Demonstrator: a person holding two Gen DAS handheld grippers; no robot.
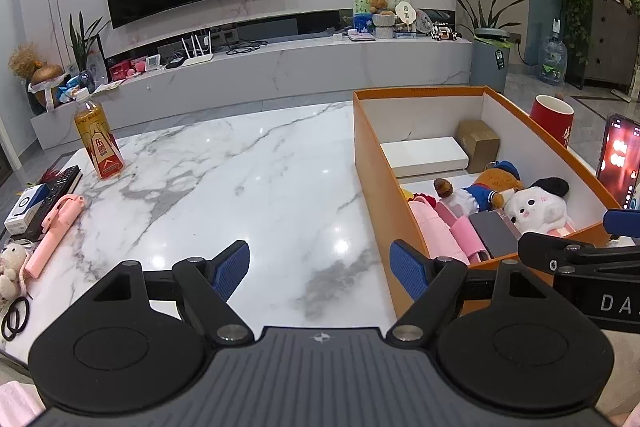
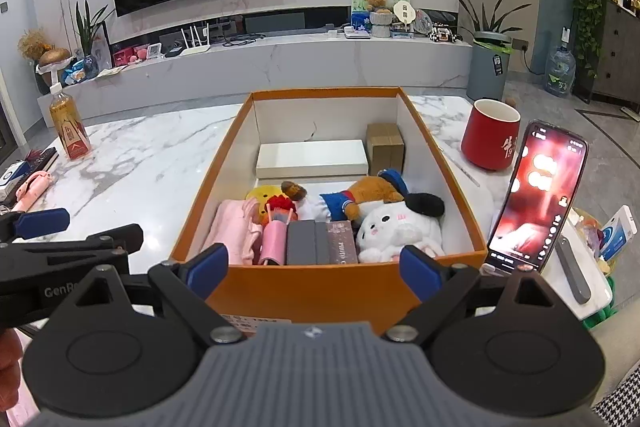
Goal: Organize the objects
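Both grippers are wide open and hold nothing: the left gripper point(image 1: 320, 269) hangs over the bare marble table point(image 1: 240, 163), and the right gripper point(image 2: 314, 263) sits just in front of the big orange box point(image 2: 320, 291). That box is already filling up, with a white flat box point(image 2: 312, 159), a brown carton point(image 2: 385, 147), a white plush point(image 2: 396, 233) and other soft toys inside. What is left to tidy lies at the far left edge of the table. The tea bottle point(image 1: 98, 139) stands there; it looks full, so it is likely heavy and smooth, best held around its middle. The pink selfie stick point(image 1: 54, 231) looks hard and light, so grab it across the handle. The tiny teddy point(image 1: 12, 269) is soft and squashy, so pinch its body.
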